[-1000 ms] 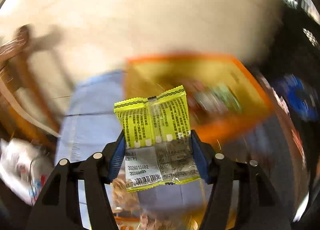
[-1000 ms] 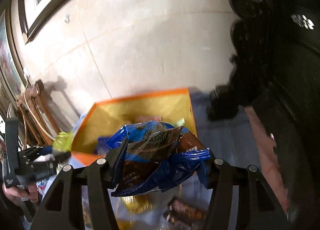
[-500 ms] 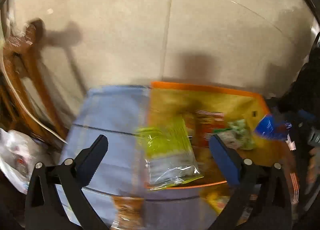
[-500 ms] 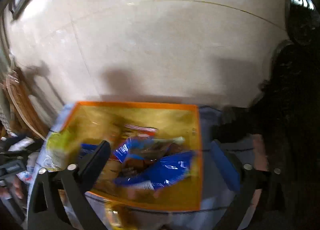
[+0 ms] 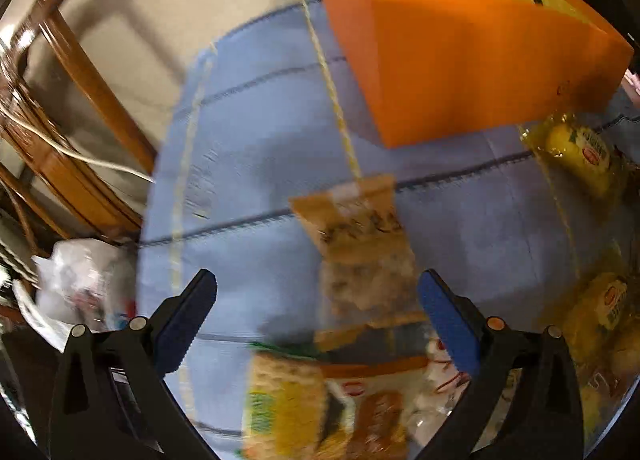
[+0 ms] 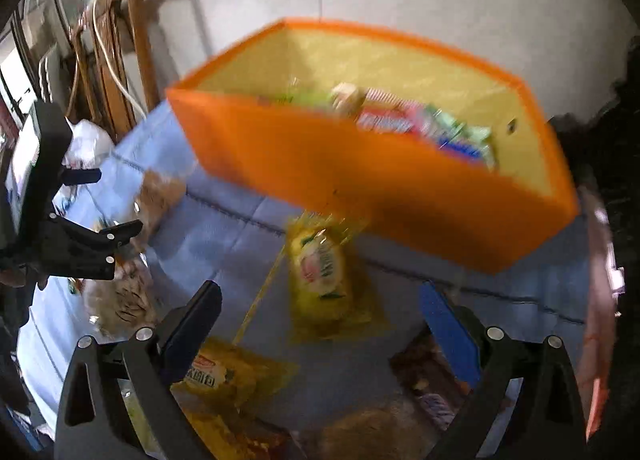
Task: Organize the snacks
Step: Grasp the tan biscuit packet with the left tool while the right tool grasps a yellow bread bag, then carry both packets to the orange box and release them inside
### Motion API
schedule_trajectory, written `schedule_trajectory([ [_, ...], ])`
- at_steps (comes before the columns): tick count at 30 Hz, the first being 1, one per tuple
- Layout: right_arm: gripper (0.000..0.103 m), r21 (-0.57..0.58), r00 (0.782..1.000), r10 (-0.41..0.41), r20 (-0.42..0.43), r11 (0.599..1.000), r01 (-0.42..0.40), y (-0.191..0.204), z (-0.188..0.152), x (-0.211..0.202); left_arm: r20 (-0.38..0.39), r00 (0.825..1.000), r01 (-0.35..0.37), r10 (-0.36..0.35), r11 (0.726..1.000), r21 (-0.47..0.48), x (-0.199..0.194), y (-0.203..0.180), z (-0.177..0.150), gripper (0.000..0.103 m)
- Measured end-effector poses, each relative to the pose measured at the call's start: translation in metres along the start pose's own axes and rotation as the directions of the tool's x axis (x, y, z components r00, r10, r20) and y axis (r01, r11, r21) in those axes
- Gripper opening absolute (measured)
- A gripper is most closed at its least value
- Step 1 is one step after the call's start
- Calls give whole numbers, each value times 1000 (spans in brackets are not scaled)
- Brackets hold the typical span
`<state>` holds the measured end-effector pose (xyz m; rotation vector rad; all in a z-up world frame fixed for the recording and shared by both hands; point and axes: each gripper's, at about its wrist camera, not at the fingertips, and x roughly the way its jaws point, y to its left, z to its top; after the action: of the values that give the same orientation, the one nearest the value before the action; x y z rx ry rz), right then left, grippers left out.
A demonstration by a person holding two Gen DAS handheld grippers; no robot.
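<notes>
A: How were the two grippers found at this moment?

B: Both were seen spread wide with nothing between the fingers. The left gripper [image 5: 316, 302] was held low over the blue cloth [image 5: 256, 131], with a tan, clear-fronted snack packet [image 5: 360, 244] lying just ahead, framed by the gap. The right gripper [image 6: 320, 314] was held over a yellow packet [image 6: 320, 268] in the same manner.

A: And where were the snacks to be organized?

B: Some were already gathered in the orange box [image 6: 360, 179], where red, green and blue wrappers [image 6: 424, 125] could be made out against the yellow lining. The rest were scattered on the cloth in front of it: a second yellow packet [image 5: 580, 151] close to the box's front wall, more yellow ones [image 6: 224, 376] nearer the cameras, and a green-and-yellow pack [image 5: 288, 400] at the lower edge of the left view.

A: Why was each tool held so?

B: It may be judged that the fingers were kept apart so that a fresh packet could be straddled and pinched. The box was placed at the far side of the cloth, presumably so that each pick could be carried a short way forward and dropped in.

A: What could be said of the blur?

B: Motion was suggested by it, but labels could not be read.
</notes>
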<state>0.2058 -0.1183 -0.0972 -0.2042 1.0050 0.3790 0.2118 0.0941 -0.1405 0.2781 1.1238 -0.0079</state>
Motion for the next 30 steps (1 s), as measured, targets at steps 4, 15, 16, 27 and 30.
schedule_trajectory([
  [4, 99, 14, 1000, 0, -30, 1000, 1, 0, -3, 34, 6, 1000, 28, -28, 997, -73, 18, 2, 2, 99],
  [15, 38, 37, 993, -31, -116, 999, 35, -7, 5, 62, 32, 987, 159, -155, 970, -186, 24, 17, -1, 47],
  [16, 38, 34, 992, -30, -120, 999, 34, -6, 4, 60, 9, 990, 139, -140, 975, -174, 22, 14, -1, 46],
  [27, 37, 161, 998, -69, -14, 984, 70, -19, 5, -40, 59, 984, 174, -167, 974, -146, -54, -1, -4, 44],
  [30, 37, 208, 993, -100, 57, 974, 86, -38, 25, -72, 122, 974, 206, -191, 970, -132, -81, -4, 18, 44],
])
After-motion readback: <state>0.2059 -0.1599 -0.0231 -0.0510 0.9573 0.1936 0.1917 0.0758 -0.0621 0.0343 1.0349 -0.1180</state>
